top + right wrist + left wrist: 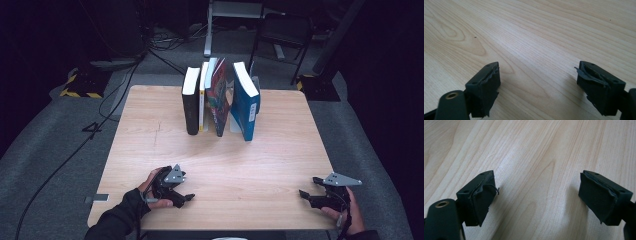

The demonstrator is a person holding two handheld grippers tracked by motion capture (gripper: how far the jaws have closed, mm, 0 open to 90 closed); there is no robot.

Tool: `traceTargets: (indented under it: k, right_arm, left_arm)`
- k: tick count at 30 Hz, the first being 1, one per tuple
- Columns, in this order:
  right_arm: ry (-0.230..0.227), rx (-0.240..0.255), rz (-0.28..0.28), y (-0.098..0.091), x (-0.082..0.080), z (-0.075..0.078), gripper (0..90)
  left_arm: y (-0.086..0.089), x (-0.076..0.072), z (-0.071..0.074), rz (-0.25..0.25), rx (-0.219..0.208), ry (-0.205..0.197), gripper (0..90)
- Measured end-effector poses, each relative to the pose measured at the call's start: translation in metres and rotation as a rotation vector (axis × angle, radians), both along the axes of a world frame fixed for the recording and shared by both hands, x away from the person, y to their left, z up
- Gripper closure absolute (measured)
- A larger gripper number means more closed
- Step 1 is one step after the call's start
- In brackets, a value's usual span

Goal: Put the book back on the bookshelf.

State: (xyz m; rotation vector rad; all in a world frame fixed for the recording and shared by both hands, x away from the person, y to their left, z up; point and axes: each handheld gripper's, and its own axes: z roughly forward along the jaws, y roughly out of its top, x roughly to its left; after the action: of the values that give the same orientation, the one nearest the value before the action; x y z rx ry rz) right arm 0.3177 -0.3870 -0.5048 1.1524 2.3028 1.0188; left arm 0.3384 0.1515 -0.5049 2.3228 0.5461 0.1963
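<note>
Wooden tabletop (150,150) carries both tools at its near edge: the left gripper (186,198) rests low, jaws apart on nothing. Well beyond, a row of upright books (220,100) (black, white, illustrated, blue) stands at the far middle, leaning together, likely for support. The right gripper (306,196) also gapes empty, seemingly parked before any reach.

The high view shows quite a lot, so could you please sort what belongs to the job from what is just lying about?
Job: left gripper, right gripper, row of books, table.
Lying about: chair, floor cables.
</note>
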Motion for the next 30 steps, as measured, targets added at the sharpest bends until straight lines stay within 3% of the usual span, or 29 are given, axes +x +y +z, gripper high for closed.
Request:
traceTargets:
  k: [30]
  right_arm:
    - [-0.001, -0.002, -0.02, 0.0004, -0.001, -0.0001, 18.7]
  left_arm:
    - [-0.0016, 0.0043, 0.0001, -0.018, 0.003, -0.001, 14.1]
